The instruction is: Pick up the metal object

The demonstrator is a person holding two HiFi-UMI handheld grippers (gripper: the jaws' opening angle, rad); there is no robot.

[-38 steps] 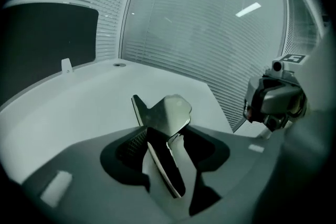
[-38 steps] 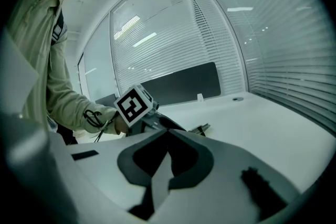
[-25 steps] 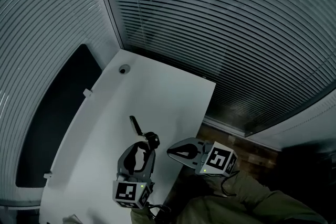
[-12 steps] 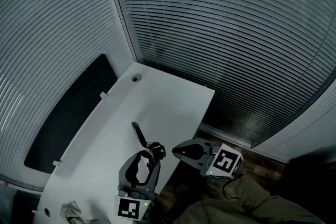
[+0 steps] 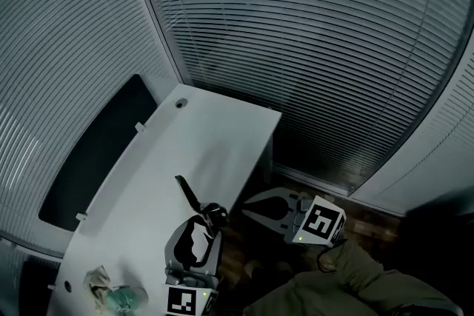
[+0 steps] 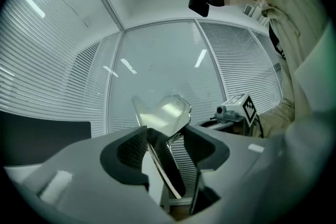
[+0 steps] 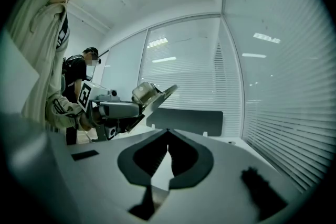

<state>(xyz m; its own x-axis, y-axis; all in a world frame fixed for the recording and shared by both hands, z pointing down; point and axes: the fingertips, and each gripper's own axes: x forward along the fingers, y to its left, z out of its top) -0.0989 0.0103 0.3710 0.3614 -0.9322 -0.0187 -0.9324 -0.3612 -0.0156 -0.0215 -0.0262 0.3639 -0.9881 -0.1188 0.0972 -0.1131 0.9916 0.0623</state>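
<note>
1. A crumpled cloth point(image 5: 100, 291) lay at the worktop's point(image 5: 148, 181) near left corner.
2. My left gripper point(image 5: 209, 222) had its jaws clamped on the metal object point(image 5: 188, 194), whose blade stuck out over the worktop.
3. My right gripper point(image 5: 246, 209) had its jaws closed together, empty, just past the worktop's right edge.

the left gripper point(image 5: 208, 217) and the right gripper point(image 5: 246, 209) are grey with black pads inside. each has a cube point(image 5: 320, 222) with black and white square marks and a tiny green light. the sleeve point(image 5: 348, 274) is loose and olive green.
</note>
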